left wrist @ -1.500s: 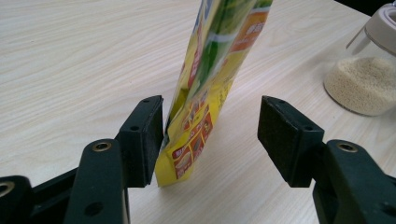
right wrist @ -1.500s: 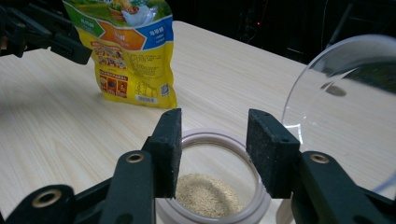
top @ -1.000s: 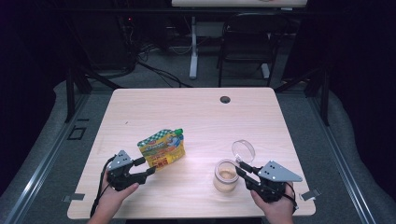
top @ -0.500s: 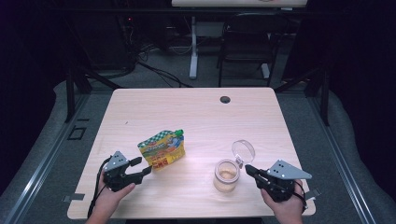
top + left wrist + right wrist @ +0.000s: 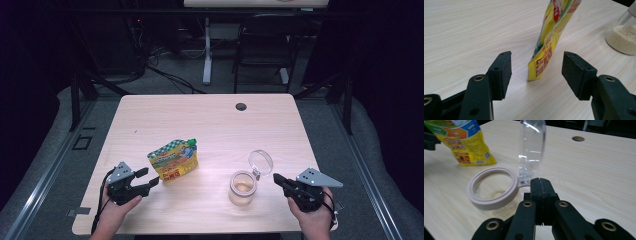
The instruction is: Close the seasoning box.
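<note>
the yellow pouch (image 5: 547, 47) stood upright on the table (image 5: 210, 120), just ahead of the left gripper (image 5: 536, 72), whose jaws were spread and clear of it. the right gripper (image 5: 540, 185) had its jaws pressed together on nothing, just beside the open jar (image 5: 491, 187) and its raised clear lid (image 5: 532, 147).

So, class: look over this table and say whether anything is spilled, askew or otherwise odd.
Nothing is spilled or damaged. The yellow pouch stands upright on the table, and the jar of pale grains sits upright with its clear hinged lid flipped open.
</note>
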{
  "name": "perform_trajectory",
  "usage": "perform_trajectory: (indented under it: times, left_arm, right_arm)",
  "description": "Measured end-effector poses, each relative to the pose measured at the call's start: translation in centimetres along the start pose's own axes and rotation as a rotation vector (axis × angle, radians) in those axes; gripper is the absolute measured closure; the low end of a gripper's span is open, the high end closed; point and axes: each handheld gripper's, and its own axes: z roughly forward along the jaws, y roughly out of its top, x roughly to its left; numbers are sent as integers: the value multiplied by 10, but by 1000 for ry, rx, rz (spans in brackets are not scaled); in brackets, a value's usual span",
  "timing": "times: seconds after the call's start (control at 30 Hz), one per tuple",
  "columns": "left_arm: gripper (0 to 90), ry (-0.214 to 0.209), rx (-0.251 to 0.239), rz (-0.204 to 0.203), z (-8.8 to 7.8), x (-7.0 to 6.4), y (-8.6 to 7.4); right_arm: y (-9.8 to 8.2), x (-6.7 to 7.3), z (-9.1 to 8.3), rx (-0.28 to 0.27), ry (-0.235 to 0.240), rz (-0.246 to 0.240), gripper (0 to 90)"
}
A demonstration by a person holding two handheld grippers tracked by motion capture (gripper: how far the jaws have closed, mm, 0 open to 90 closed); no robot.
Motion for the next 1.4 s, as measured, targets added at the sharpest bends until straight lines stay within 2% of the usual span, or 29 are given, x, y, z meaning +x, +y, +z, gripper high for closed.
perform_trajectory:
  times: [0.2,0.27,0.4,0.83,1.1,1.4]
  left_arm:
    - [415,2,-4,-13,-1,1,-1]
    - [415,6,-15,-16,-2,0,-2]
    - [415,16,-3,-5,-4,0,-3]
    - [415,29,-6,-18,-9,1,-8]
    - [415,25,-16,-40,-13,3,-11]
    - [415,29,-13,-33,-12,2,-11]
  right_arm:
    - [-3,-8,8,9,-58,38,900]
    - [-3,-11,9,6,-65,54,900]
    - [-3,-15,12,-12,-74,76,900]
    - [-2,-16,29,-17,-93,50,897]
    - [1,-16,34,-28,-89,51,897]
    - [4,-12,35,-36,-77,47,893]
